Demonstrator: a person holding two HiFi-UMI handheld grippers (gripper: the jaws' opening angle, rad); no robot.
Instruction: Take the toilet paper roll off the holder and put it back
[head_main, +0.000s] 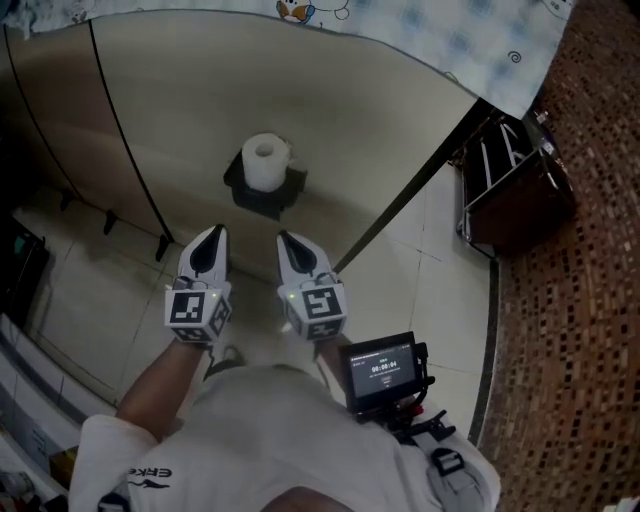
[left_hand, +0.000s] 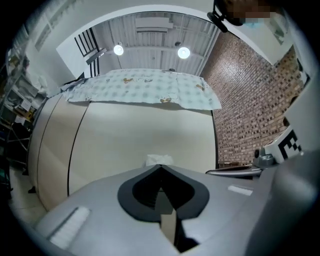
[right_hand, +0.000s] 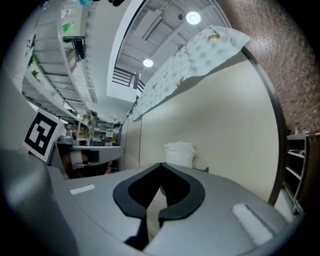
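Note:
A white toilet paper roll (head_main: 266, 161) stands upright on a black holder (head_main: 264, 189) fixed to the beige partition wall. My left gripper (head_main: 214, 232) and right gripper (head_main: 284, 238) hang side by side just short of it, both pointing at the wall, both shut and empty. In the left gripper view the roll (left_hand: 159, 160) peeks above the closed tips of the left gripper (left_hand: 160, 165). The right gripper view shows the roll (right_hand: 180, 153) a little right of the closed tips of the right gripper (right_hand: 161, 164).
A dark metal rack (head_main: 512, 180) stands at the right by a brick-patterned wall (head_main: 590, 300). A patterned cloth (head_main: 440, 35) drapes over the partition's top. Black hooks (head_main: 110, 222) line the partition's foot at left. A small screen device (head_main: 382, 370) hangs at the person's waist.

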